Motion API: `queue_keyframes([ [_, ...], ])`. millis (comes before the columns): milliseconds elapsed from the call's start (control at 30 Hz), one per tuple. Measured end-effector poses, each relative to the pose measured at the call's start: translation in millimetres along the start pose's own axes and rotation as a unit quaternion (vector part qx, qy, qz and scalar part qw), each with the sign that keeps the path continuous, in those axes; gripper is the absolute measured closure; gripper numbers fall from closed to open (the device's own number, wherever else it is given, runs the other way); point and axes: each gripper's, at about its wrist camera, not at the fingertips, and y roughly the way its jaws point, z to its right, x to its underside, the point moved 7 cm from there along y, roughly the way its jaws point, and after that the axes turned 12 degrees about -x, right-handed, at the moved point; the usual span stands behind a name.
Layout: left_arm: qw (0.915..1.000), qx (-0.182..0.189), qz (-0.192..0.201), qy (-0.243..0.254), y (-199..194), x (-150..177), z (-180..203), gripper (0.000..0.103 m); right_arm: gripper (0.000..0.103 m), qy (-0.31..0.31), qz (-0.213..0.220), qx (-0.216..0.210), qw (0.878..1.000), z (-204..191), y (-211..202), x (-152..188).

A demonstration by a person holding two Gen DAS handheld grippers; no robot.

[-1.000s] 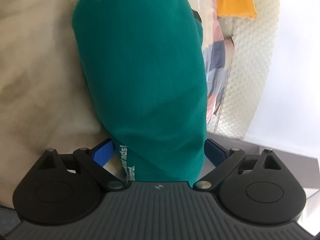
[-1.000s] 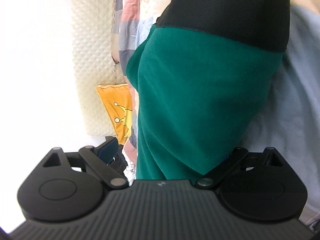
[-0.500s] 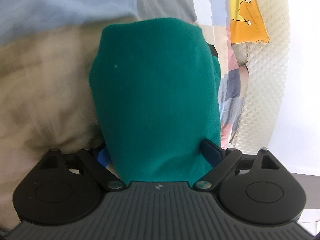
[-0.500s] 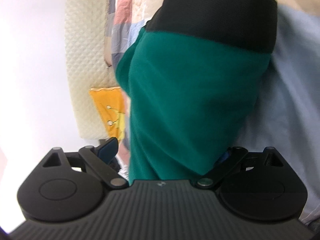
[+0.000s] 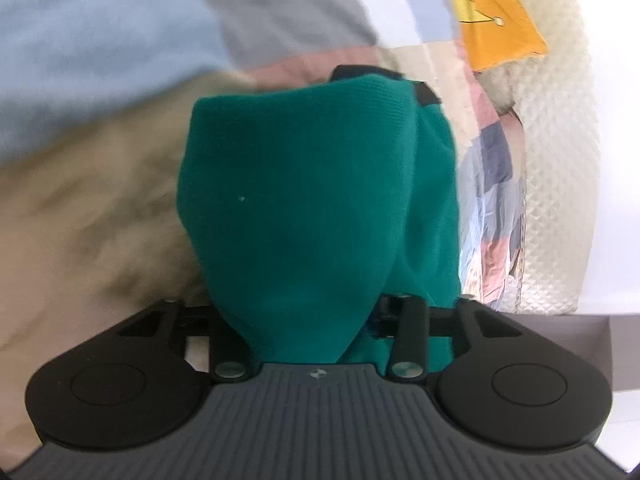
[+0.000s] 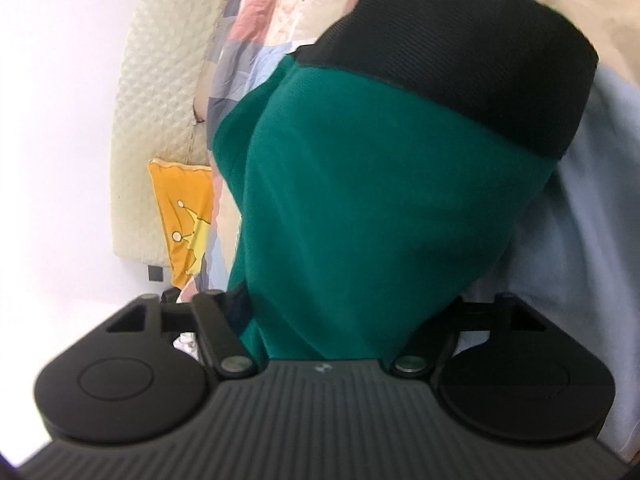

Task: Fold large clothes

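Observation:
A dark green garment (image 5: pixel 304 184) fills the middle of the left wrist view and runs back between the jaws of my left gripper (image 5: pixel 298 320). Those jaws are closing, and the cloth is gathered narrow where they pinch it. The fingertips are hidden under the fabric. In the right wrist view the same green garment (image 6: pixel 360 200), with a wide black band (image 6: pixel 460 80) along its far edge, hangs bunched from my right gripper (image 6: pixel 340 320). Its jaws are closing on the cloth too, with the pads covered by fabric.
Beige cloth (image 5: pixel 80 220) and light blue cloth (image 5: pixel 80 32) lie under and beyond the garment. A patchwork quilt (image 5: pixel 492 200), an orange cushion (image 5: pixel 492 12) and a cream quilted pad (image 5: pixel 560 160) stand to the right. White wall (image 6: pixel 48 120) fills the right wrist view's left side.
Both grippers' linkage arms have swung inward and the green cloth is squeezed narrower between them. Both views have tilted, showing more of the bedding beyond the garment.

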Motion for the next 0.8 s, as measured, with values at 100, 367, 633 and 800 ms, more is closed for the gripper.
queue_keyframes([
  [100,0.9995,0.003,0.016,0.027,-8.7,5.9,18.9,0.074,0.057,0.001,-0.002,-0.003,1.0,-3.4,-4.9,-3.3],
  [367,0.9965,0.028,0.02,0.077,-63.2,14.9,30.1,0.08,0.069,-0.002,0.009,-0.046,0.999,-31.4,-21.1,-10.5],
  [633,0.9889,0.057,0.033,0.133,-141.5,29.7,44.5,0.081,0.07,0.013,0.013,-0.098,0.995,-62.4,-61.1,-8.1],
  [800,0.9864,0.074,0.035,0.142,-169.7,23.0,25.4,0.081,0.072,-0.011,-0.006,-0.109,0.994,-90.1,-72.8,3.7],
])
